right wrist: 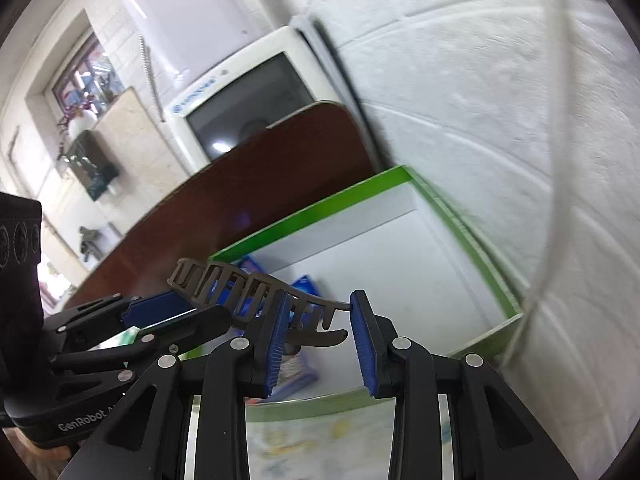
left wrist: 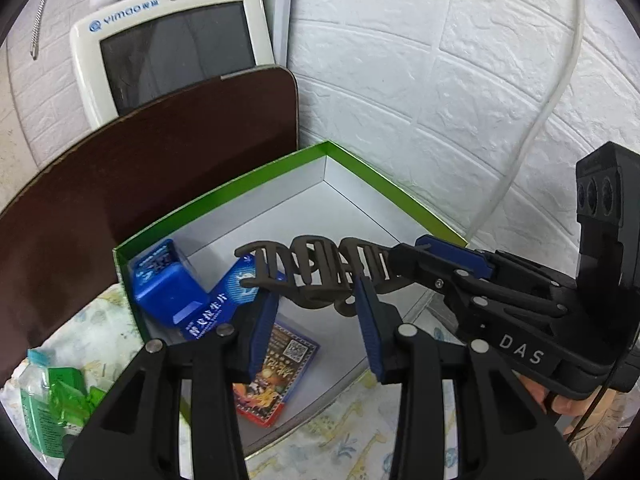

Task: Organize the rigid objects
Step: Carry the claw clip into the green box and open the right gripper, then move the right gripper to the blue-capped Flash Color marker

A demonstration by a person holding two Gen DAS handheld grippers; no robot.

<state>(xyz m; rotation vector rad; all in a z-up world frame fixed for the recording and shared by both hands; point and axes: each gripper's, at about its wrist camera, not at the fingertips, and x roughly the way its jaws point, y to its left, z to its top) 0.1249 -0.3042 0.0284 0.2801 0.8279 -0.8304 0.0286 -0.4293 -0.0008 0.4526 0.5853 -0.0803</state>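
Observation:
A dark brown hair claw clip point(left wrist: 316, 268) hangs over the open green-edged white box point(left wrist: 360, 164). In the left wrist view the right gripper point(left wrist: 404, 262) comes in from the right and is shut on the clip's end. My left gripper point(left wrist: 316, 328) is open just below the clip, over the box. In the right wrist view the clip point(right wrist: 256, 288) lies across the fingers, with the right gripper point(right wrist: 320, 336) looking open and the left gripper point(right wrist: 188, 312) beside the clip. Blue card boxes point(left wrist: 176, 288) and a red card pack point(left wrist: 272, 372) lie in the box.
A dark brown board point(left wrist: 152, 168) leans behind the box, with a white monitor point(left wrist: 168, 48) behind it. A white brick-pattern wall point(left wrist: 440, 80) and a thin white cable point(left wrist: 552, 92) are on the right. Green plastic packets point(left wrist: 56, 404) lie on the patterned cloth point(left wrist: 104, 320) at left.

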